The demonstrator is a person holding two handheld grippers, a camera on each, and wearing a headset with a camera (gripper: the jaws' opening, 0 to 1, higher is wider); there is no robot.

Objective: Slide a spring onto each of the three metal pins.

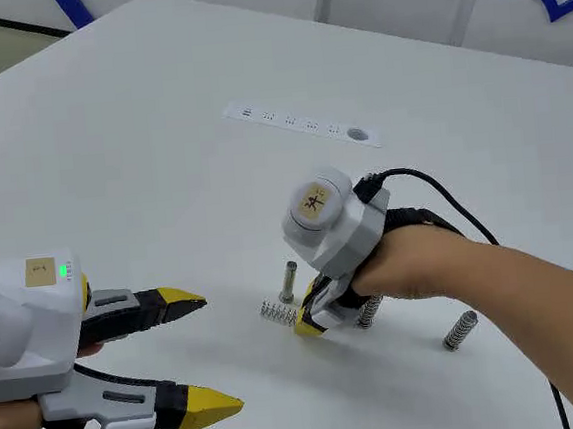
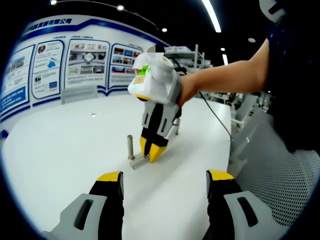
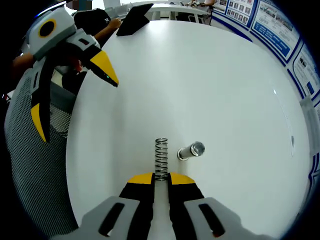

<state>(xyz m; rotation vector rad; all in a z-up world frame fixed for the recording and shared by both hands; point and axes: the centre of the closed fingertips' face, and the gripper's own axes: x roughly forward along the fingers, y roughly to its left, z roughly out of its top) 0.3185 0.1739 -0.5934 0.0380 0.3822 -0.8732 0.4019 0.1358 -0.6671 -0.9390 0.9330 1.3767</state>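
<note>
Fingers of the right gripper [image 3: 161, 180]: clenched on the right end of a spring [image 3: 161, 152]. The spring lies flat on the tabletop [image 3: 210, 75], its long axis running straight out leftward from the fingertips. A metal pin [image 3: 190, 150] stands upright just beside the spring, on its far side. The spring likely needs tipping upright above the pin top, and the right gripper is far nearer.

Left gripper [image 1: 203, 352]: fingers released, spread, empty, near left.

Two more springs [image 1: 368, 311] [image 1: 460, 330] sit to the right; whether they are on pins cannot be told.

Tabletop: white, with a flush socket strip [image 1: 299, 123] at the far side.

Room: display boards [image 2: 45, 65] on the wall.
</note>
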